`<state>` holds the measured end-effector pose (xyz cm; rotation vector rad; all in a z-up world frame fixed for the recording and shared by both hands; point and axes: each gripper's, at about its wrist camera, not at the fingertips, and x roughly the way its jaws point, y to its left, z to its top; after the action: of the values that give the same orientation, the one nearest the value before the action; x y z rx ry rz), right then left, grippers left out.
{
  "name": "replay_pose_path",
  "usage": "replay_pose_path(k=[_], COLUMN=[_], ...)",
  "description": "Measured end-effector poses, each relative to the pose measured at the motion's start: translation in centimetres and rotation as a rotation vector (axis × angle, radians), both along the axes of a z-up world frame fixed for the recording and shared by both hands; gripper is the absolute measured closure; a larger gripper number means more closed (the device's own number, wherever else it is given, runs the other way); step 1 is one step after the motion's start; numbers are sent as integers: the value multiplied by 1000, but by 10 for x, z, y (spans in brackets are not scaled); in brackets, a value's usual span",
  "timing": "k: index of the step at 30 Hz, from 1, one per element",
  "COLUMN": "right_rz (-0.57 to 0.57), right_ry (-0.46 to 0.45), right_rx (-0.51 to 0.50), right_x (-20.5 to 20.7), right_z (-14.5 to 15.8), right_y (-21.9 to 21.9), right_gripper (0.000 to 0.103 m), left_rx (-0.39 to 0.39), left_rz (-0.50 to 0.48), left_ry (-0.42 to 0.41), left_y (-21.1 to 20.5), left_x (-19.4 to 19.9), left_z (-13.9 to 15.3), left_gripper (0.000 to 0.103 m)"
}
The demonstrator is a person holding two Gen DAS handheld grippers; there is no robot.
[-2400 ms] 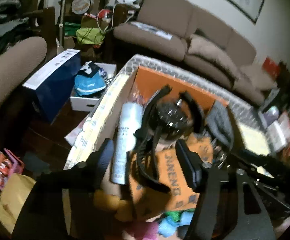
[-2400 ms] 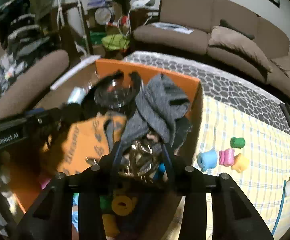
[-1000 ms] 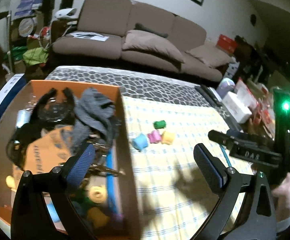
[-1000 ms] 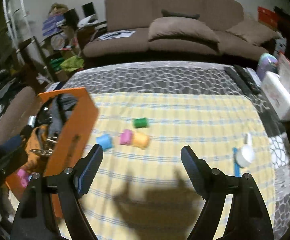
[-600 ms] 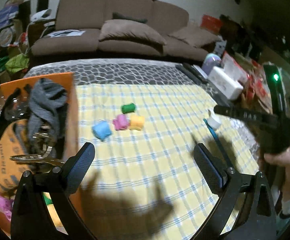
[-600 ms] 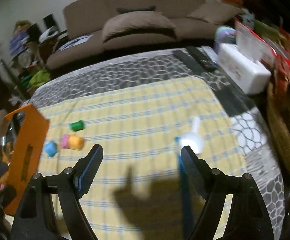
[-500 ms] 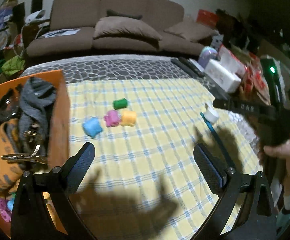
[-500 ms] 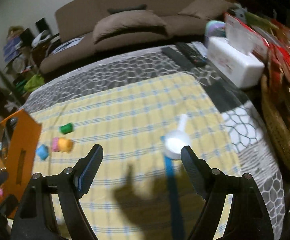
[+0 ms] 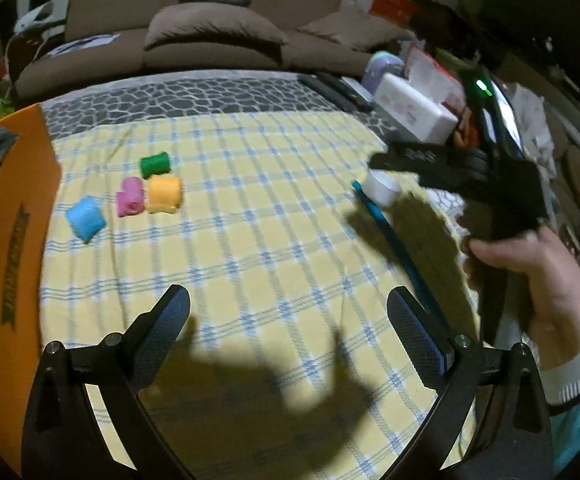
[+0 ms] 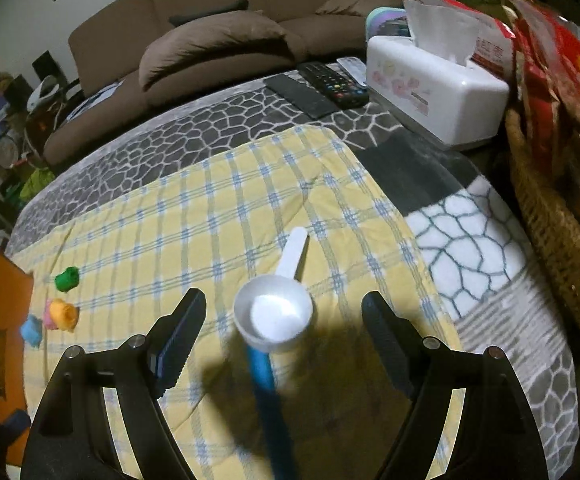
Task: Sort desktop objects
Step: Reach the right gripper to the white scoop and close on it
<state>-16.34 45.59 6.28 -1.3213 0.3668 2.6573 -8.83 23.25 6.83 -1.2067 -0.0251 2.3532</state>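
Fingers (image 10: pixel 181 328) of the right gripper (image 10: pixel 281 328) stand wide apart w/ nothing clamped; the white scoop (image 10: pixel 274 314) sits between them, pads clear of it on both sides. Left gripper (image 9: pixel 290 320) is likewise spread and empty, over bare yellow checked cloth (image 9: pixel 249 208) near the desk's front edge.

Scoop lies toward the right edge of the cloth, bowl up, short flat handle pointing to the far edge. A blue stick (image 10: pixel 267 392), prob. a toothbrush or similar, runs from under or just beside the bowl back toward the front edge; can't tell if they touch. Four small rolls, green (image 9: pixel 154 165), pink (image 9: pixel 129 197), yellow (image 9: pixel 164 194) and blue (image 9: pixel 85 218), sit in a cluster near the left edge, just beside the orange box (image 9: pixel 13 216).

Handling, as a guess: scoop looks like thin moulded plastic, so very light, stiff, smooth. Round bowl wall could squirt out of a hard pinch or tip over, since it weighs next to nothing. Best hold prob. across the bowl rim, pads on opposite sides, or across the flat handle near where it joins the bowl. Squeeze gently; not fragile, but it may flex. Whitish inside of the bowl could be powder or just glare, can't tell, so keep it level in case. Blue stick is slim and low to the cloth, harder to get pads under.
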Motion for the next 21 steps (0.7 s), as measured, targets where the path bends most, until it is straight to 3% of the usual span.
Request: replay_pose_path(k=[4,7,9,10,11,21], right_rz=[40,46,61,66,67,91], right_ry=[-8,-62,-80,-86,-88,-8], right_rx=[24,27,9,11,34,-31], right_x=[-14,-23,-26,-27,-27,-8], right_z=[-8,-21,-29,-31,-32,7], right_y=[-6,-8,-9,-10,-11,8], right_gripper=[23,25,38,52,56,56], left_rx=[-21,-25,-32,-34,-33,-19], left_rz=[-19,-30,-38,-40,-42,-72], left_ry=[-11,-22,-24,-25,-29,-61], left_y=[9,14,19,21,23,91], left_x=[0,0,1,0,0,-5], left_z=[-7,-11,-13,-14,-16,-28], left_gripper=[4,4,4,4,4,4])
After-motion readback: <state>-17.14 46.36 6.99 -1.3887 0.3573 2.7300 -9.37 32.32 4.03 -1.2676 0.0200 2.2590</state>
